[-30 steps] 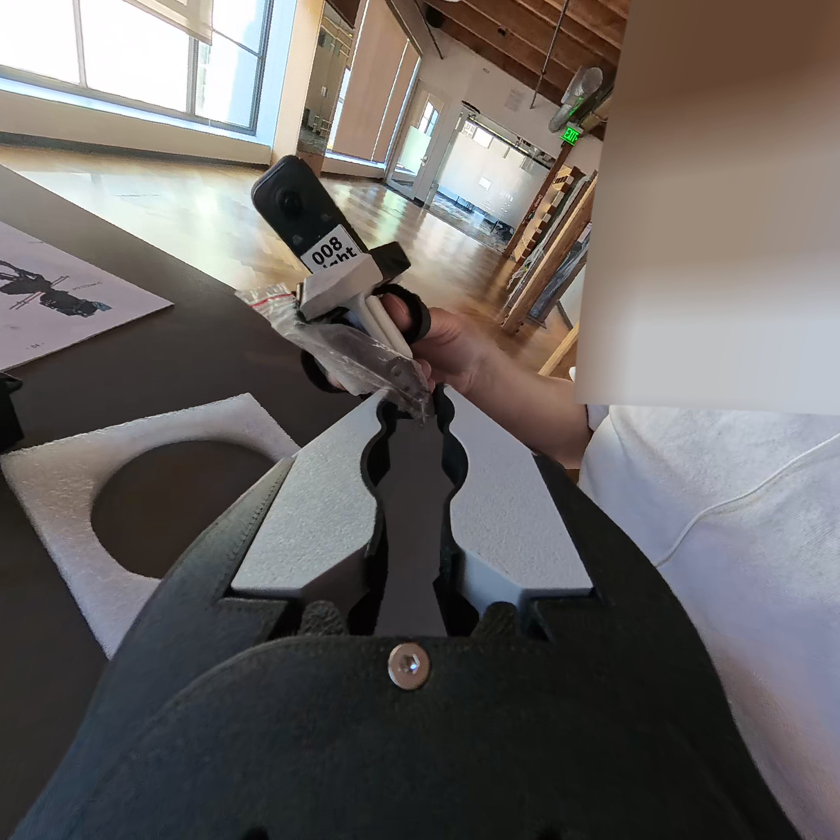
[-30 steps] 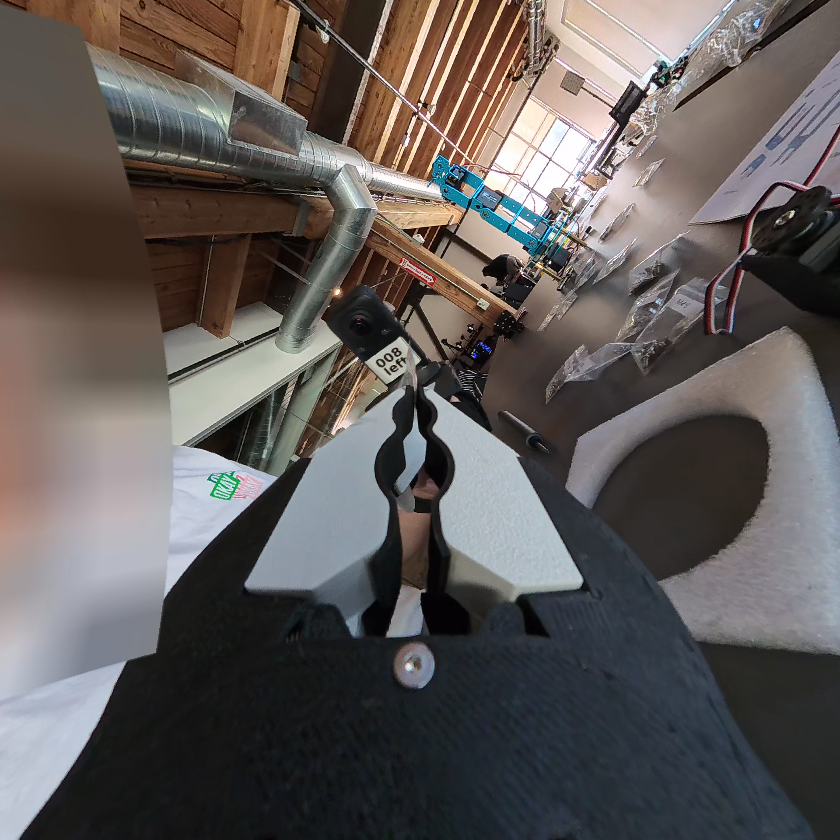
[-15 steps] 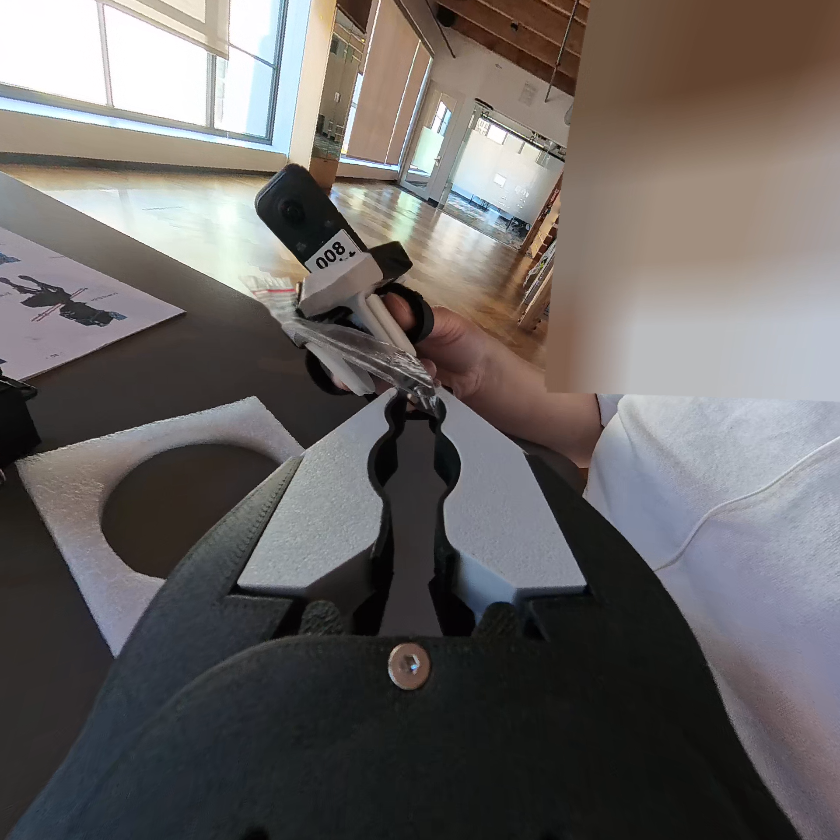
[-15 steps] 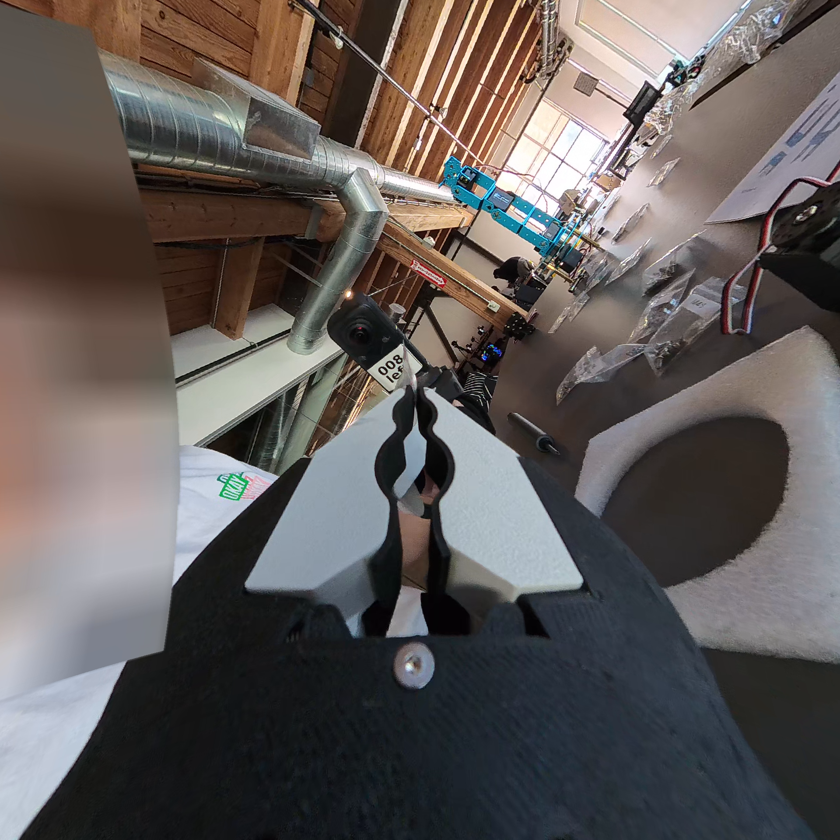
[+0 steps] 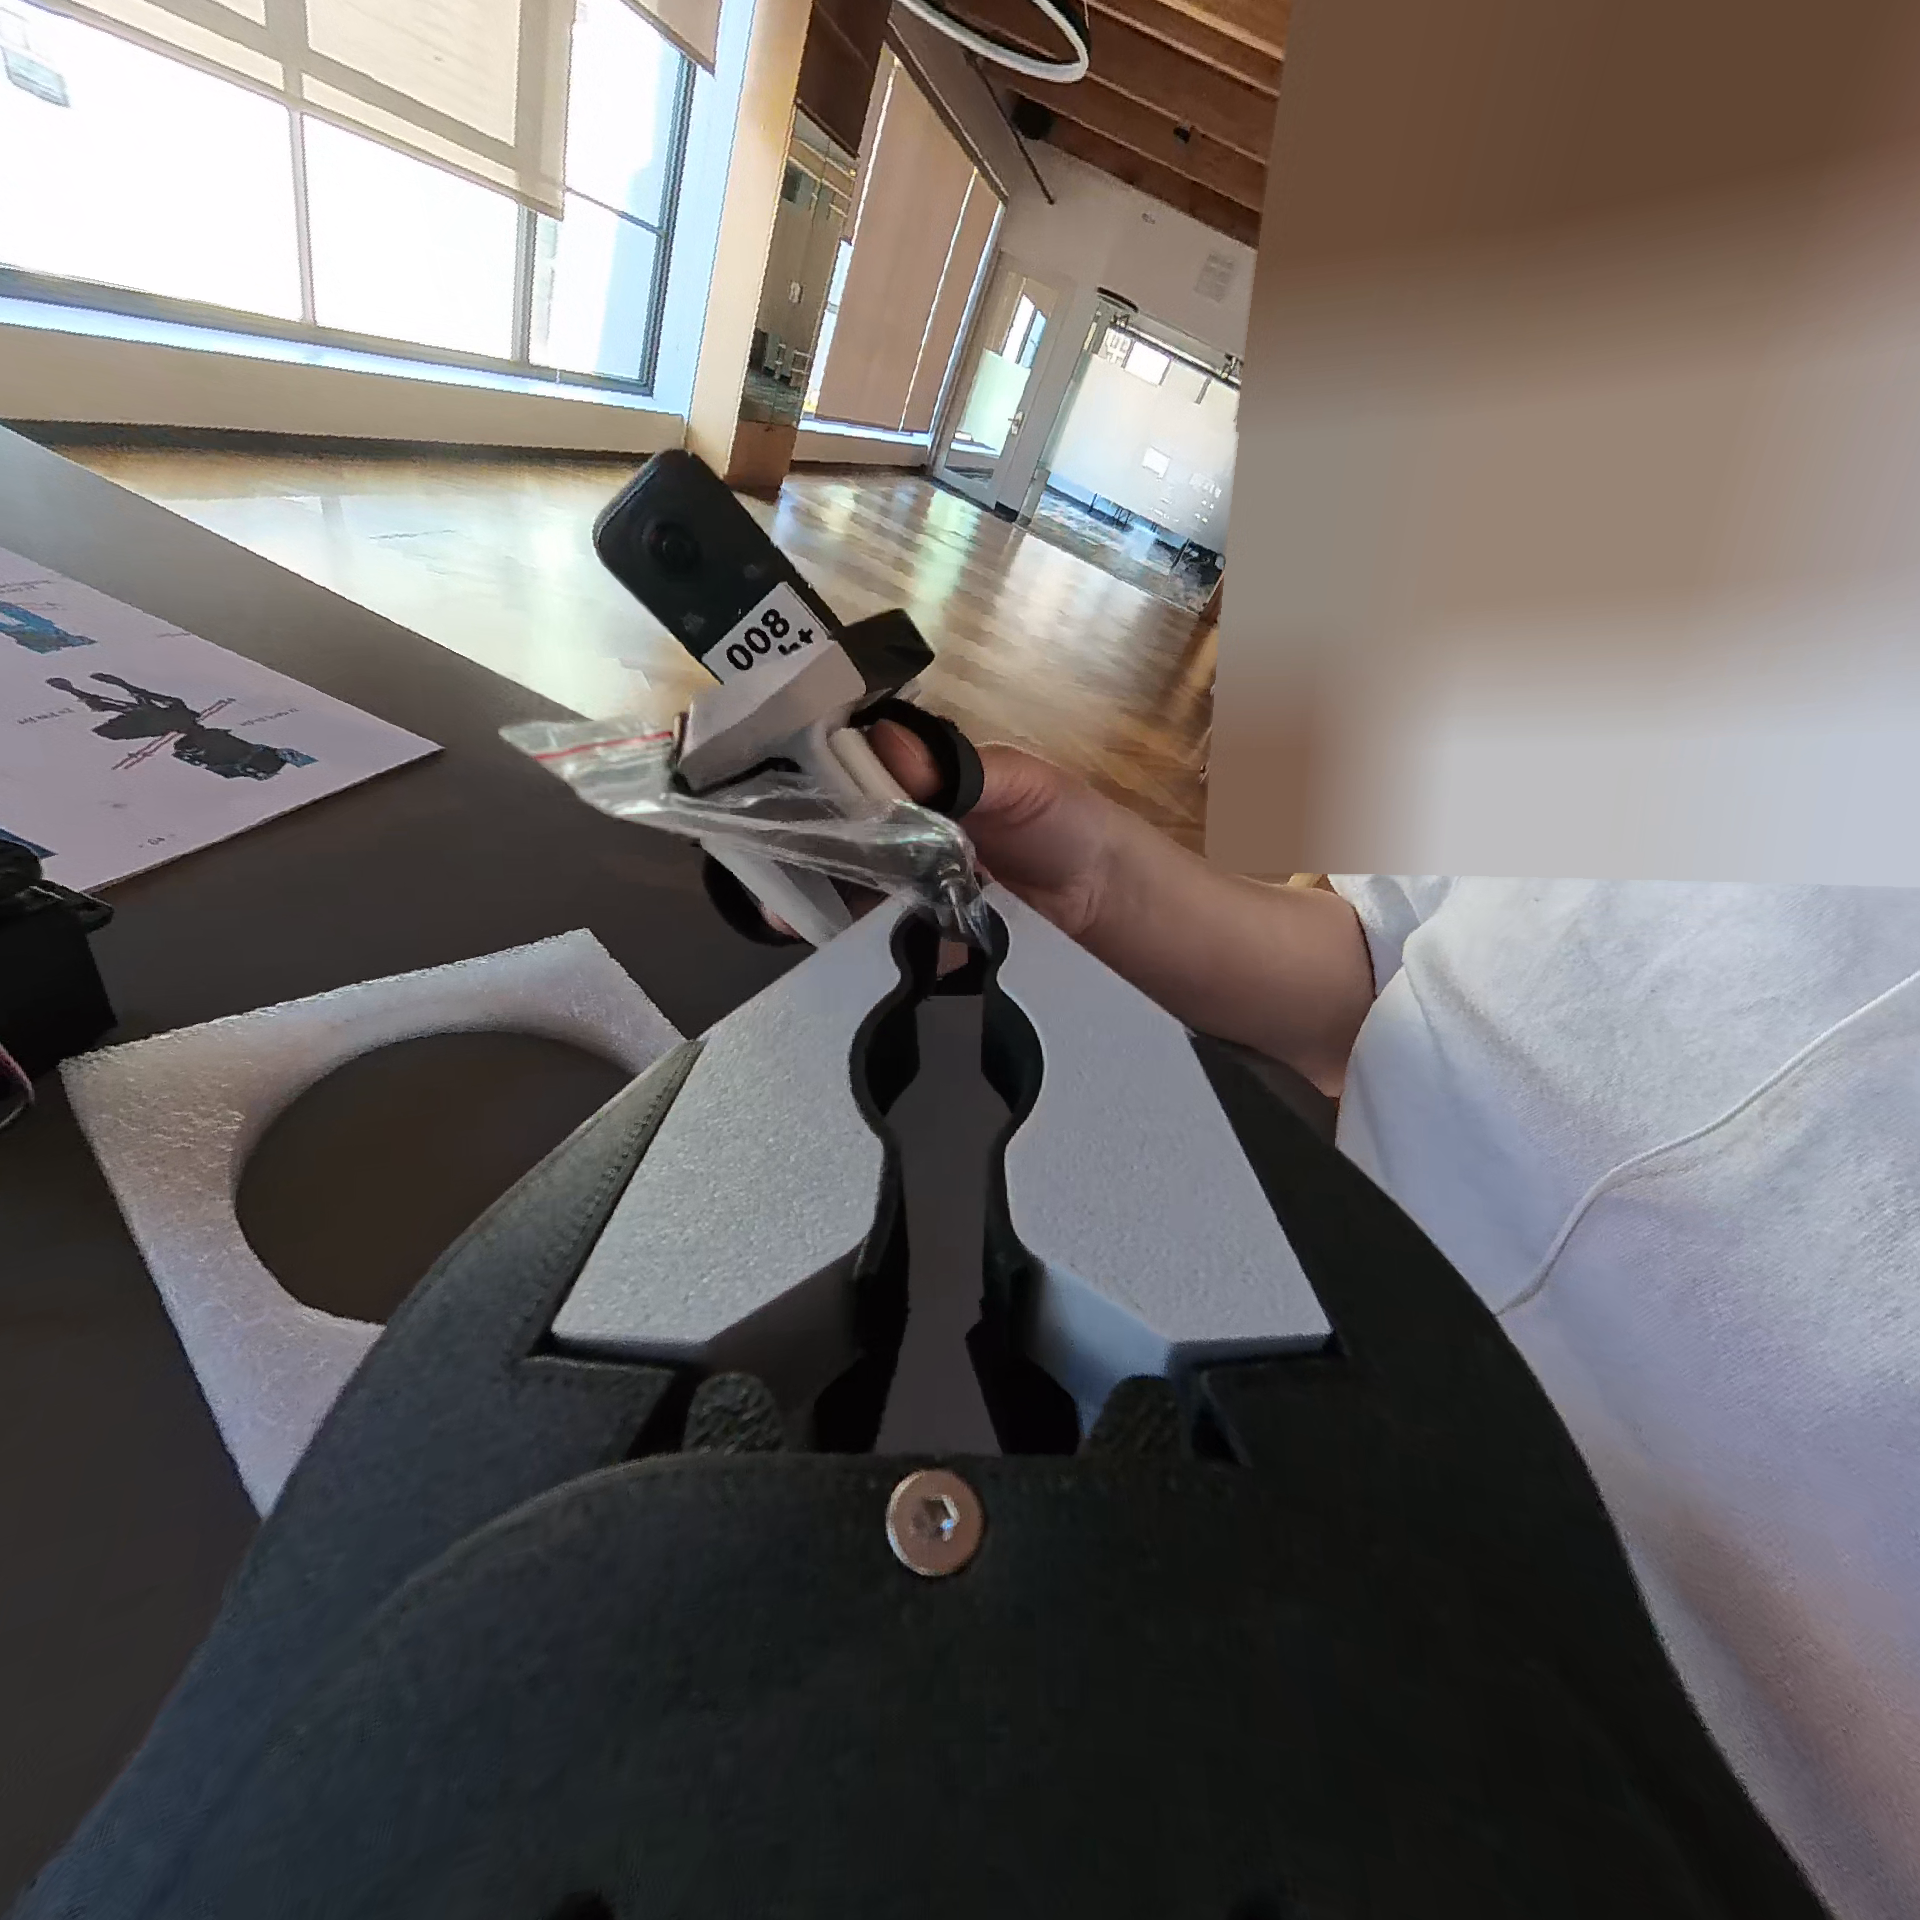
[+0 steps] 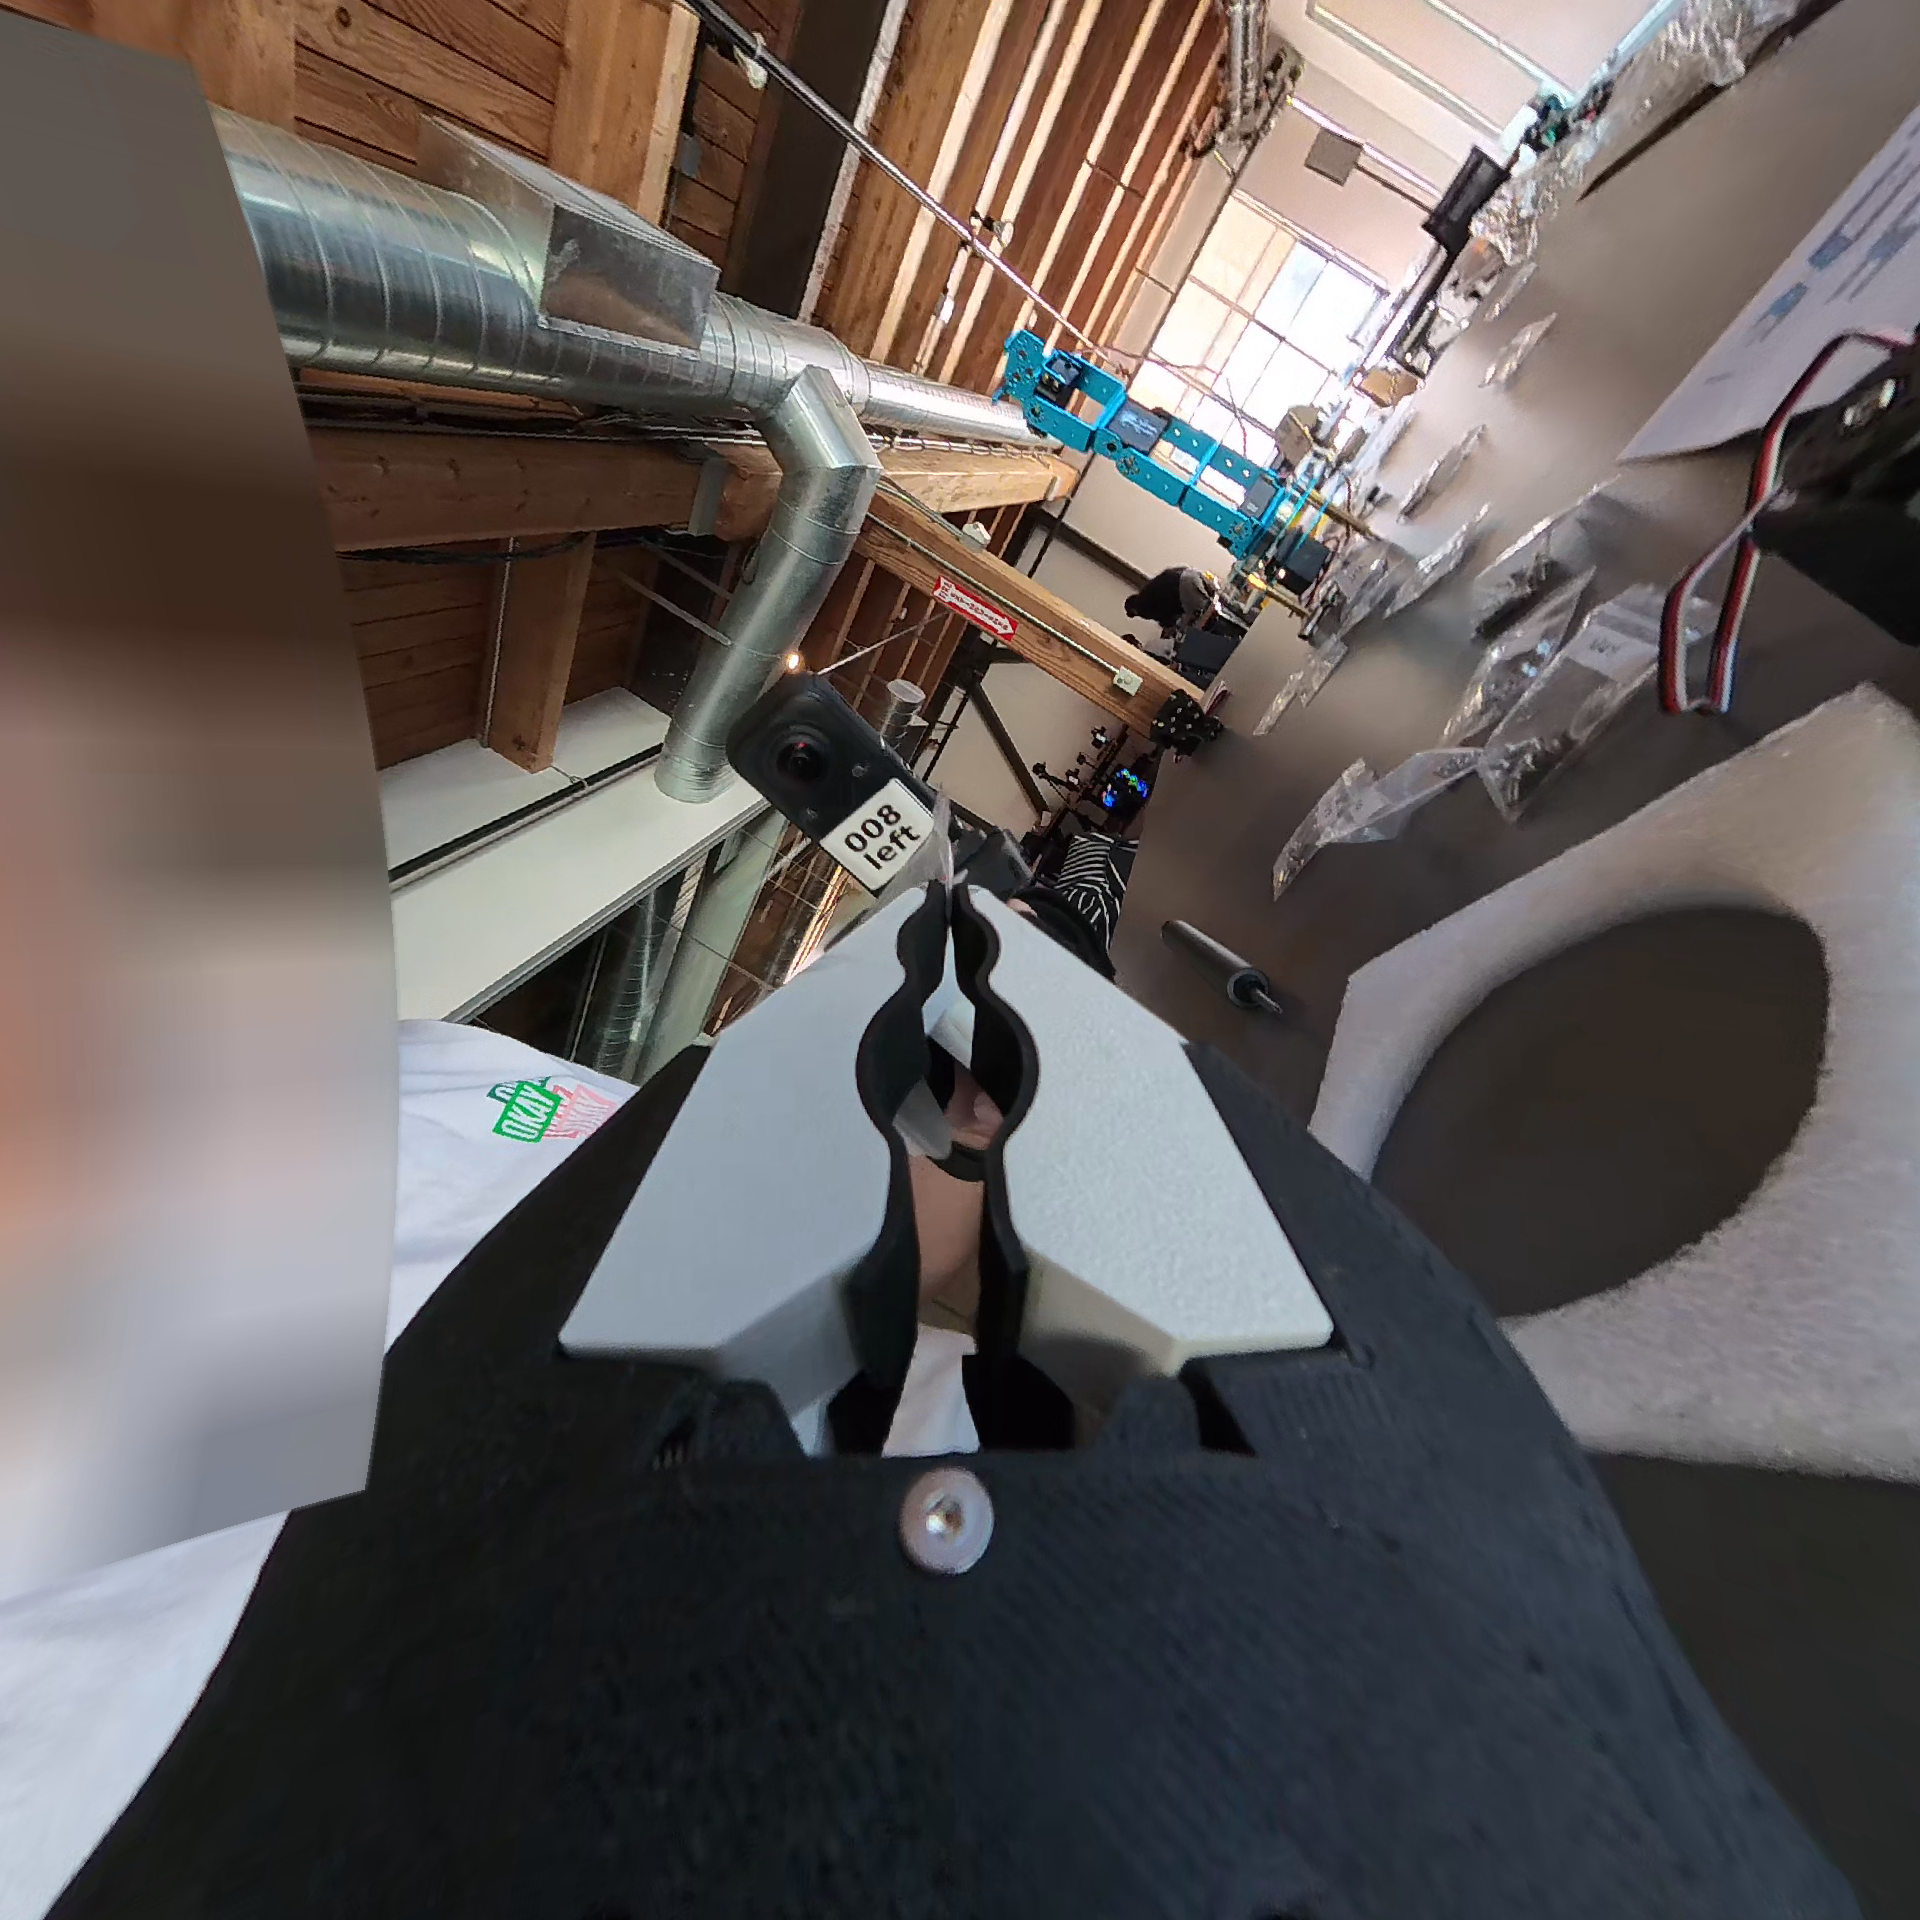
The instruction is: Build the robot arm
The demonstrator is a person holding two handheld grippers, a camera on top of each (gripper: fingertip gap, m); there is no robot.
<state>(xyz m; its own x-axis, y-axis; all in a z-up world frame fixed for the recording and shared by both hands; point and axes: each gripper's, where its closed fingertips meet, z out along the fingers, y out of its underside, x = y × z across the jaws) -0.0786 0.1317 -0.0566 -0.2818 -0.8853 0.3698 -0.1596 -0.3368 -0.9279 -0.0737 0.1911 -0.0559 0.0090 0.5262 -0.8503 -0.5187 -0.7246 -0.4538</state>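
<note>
So the tabletop (image 5: pixel 436 883) is a dark brown, matte surface. Closest in sits a white foam square (image 5: pixel 177 1164) with a big round hole cut through it, dark top showing through the hole. Beyond that there's a printed sheet (image 5: pixel 208 748) lying flat near the far edge. In the right wrist view you can see a bunch of small clear zip bags (image 6: pixel 1382 795) of hardware scattered along it, a short dark metal rod (image 6: pixel 1216 961) next to the foam, and a black servo-looking block (image 6: pixel 1860 488) with a red-white-black wire (image 6: pixel 1704 634).
</note>
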